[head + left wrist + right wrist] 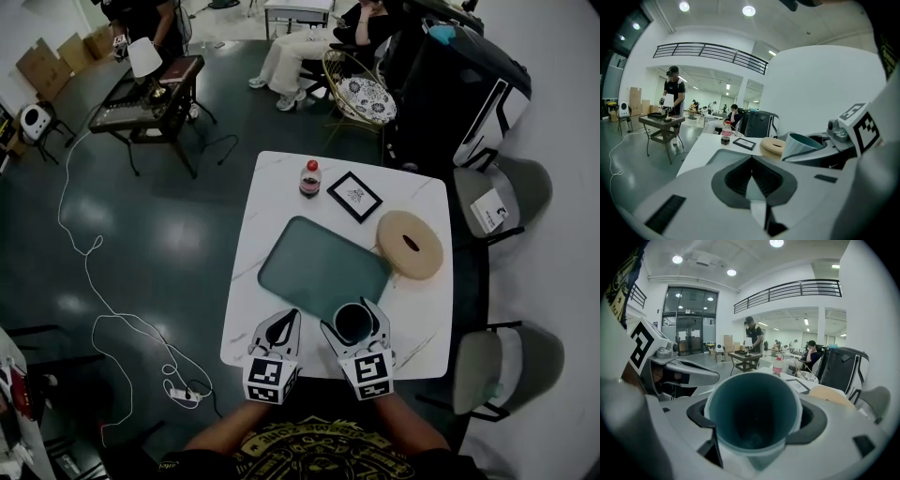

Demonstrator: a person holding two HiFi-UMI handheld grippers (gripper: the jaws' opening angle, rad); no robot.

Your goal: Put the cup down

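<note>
Cup (754, 413) is gripped by right tool (354, 323), left tool (281, 326) closed, empty; released tilted, it could be toppled off the surface's (281, 187) lower edge.

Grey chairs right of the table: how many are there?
2. The far chair is by the table's far right corner, the near chair by its near right corner. None seems hidden.

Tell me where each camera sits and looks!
Head view: on the person's head, facing steeply down at the table, left gripper and right gripper; forearms show.
Left gripper view: rides the left gripper, facing along its jaws across the table; right gripper shows at right.
Right gripper view: rides the right gripper, facing into the cup it grips; left gripper shows at left.
Shared: both gripper views see the bottle and the other gripper.
</note>
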